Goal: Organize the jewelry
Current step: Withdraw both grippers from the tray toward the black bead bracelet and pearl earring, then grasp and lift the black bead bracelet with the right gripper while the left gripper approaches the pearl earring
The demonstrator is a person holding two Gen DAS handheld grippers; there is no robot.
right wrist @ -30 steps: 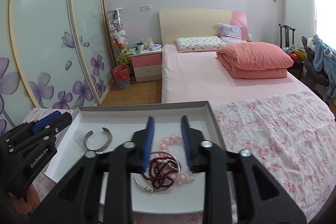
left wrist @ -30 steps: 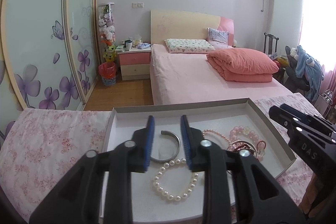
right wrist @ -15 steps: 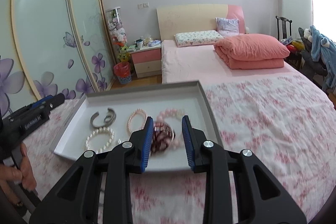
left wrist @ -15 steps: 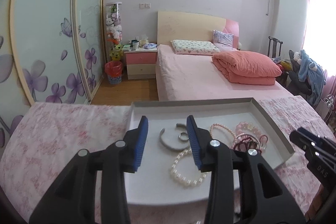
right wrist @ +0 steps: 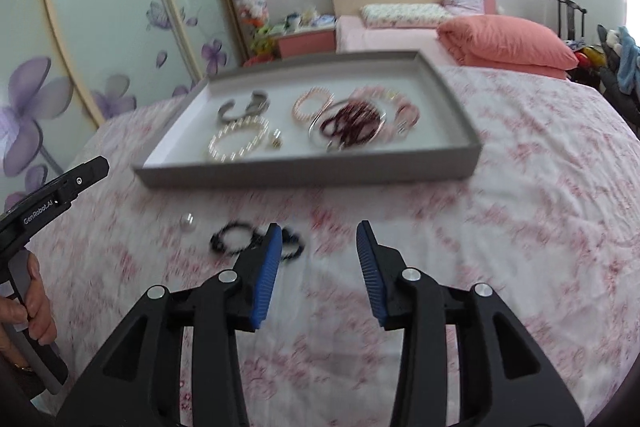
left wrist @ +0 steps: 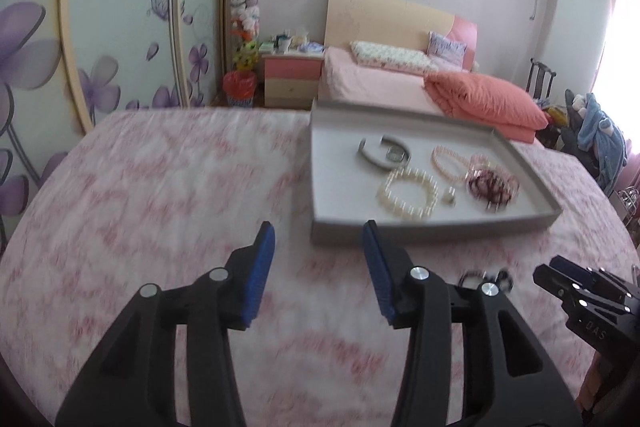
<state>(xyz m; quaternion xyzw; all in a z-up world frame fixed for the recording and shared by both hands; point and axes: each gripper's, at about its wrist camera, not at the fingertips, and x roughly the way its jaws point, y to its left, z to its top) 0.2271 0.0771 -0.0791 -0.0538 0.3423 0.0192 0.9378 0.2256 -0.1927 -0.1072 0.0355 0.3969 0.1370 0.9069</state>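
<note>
A grey tray (right wrist: 304, 175) (left wrist: 400, 233) lies on the pink floral cloth. It holds a silver cuff (right wrist: 244, 107), a white pearl bracelet (right wrist: 238, 139), a pink bead bracelet (right wrist: 312, 103), a dark red bead bundle (right wrist: 352, 123) and a small ring (right wrist: 276, 143). A black bead bracelet (right wrist: 236, 241) (left wrist: 486, 277) and a small clear ring (right wrist: 187, 221) lie on the cloth in front of the tray. My right gripper (right wrist: 316, 255) is open and empty, just right of the black bracelet. My left gripper (left wrist: 318, 259) is open and empty in front of the tray's near left corner.
The floral-covered surface (right wrist: 520, 207) spreads wide around the tray. Behind it stand a pink bed (left wrist: 380, 87), a nightstand (left wrist: 292, 79), a red bin (left wrist: 239, 87) and flowered wardrobe doors (left wrist: 100, 27). A chair with clothes (left wrist: 592, 131) stands at the right.
Both grippers have pulled back from over the tray toward me and opened wider. The black bracelet and clear ring on the cloth have come into view.
</note>
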